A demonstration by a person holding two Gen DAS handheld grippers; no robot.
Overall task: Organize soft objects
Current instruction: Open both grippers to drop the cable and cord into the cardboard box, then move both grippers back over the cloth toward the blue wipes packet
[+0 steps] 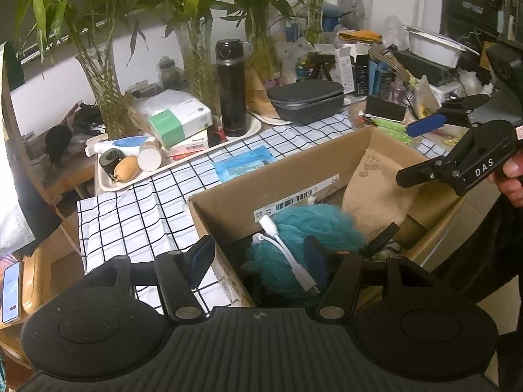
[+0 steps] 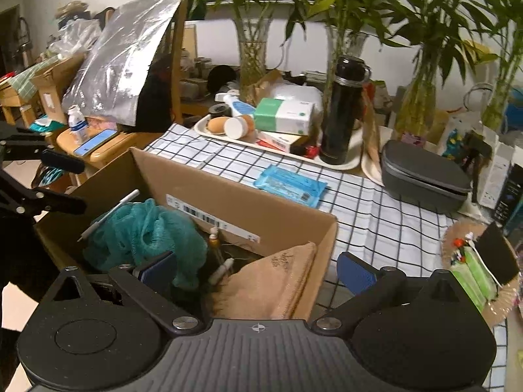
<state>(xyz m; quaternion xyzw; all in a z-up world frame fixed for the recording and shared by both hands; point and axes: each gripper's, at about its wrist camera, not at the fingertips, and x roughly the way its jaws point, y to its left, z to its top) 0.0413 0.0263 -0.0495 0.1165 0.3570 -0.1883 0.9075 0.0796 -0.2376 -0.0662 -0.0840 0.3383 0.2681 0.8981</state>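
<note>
**Readable markings**

I can read only "DAS", in white letters on the black plastic right gripper (image 1: 425, 124) body. The white barcode label (image 1: 295, 200) on the brown cardboard box (image 1: 228, 202) is too blurred for me.

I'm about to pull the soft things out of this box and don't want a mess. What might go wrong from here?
1. A white cable lies across the teal bath pouf; lifting the pouf may drag it out.
2. The open left gripper straddles the cardboard box wall and may catch it when closing.
3. The tan cloth leans on the box corner by the open right gripper and may slump out if the box is bumped.
</note>
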